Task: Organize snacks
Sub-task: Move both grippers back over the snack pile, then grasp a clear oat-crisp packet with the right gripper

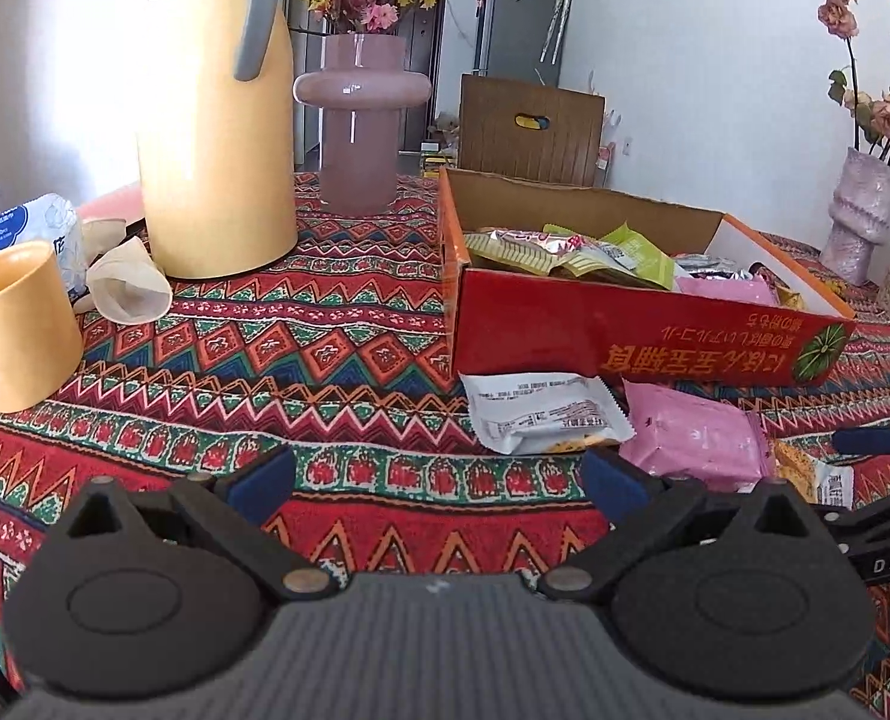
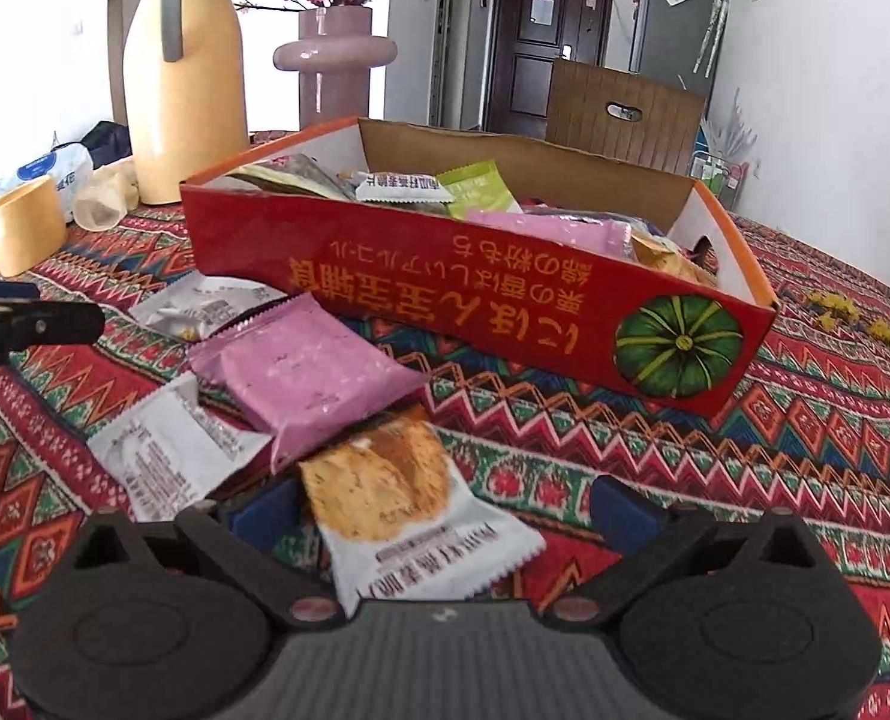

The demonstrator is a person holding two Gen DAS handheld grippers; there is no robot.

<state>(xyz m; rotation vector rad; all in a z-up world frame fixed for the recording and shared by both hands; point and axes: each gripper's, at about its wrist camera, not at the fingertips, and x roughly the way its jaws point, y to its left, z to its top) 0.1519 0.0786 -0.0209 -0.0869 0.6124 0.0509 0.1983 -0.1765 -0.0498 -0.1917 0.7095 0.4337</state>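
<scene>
My right tool (image 2: pixel 442 504) hangs low over the tabletop (image 2: pixel 835 420) with its jaws spread wide, and the cracker packet (image 2: pixel 409 510) lies between them, not yet gripped. The blue pads sit either side of it, the left one almost at the wrapper's edge, the right one well apart. The rest of the loose snacks lie to the near left of the red box (image 2: pixel 445 288): a pink packet (image 2: pixel 307 372) just beyond the cracker packet, and two white packets (image 2: pixel 169 450) partly tucked under the pink one. The box already holds a heap of wrappers.

To do this well, I want to slide a little right so the packet is centred, close on the sealed end or the flat body rather than crush the cracker, then lift clear of the box's near wall before dropping it in.

My left tool (image 1: pixel 439 480) is also wide open and empty, over bare cloth. From its view the overlap of the packets is hard to judge, so I lift slowly in case the pink one drags along.
</scene>
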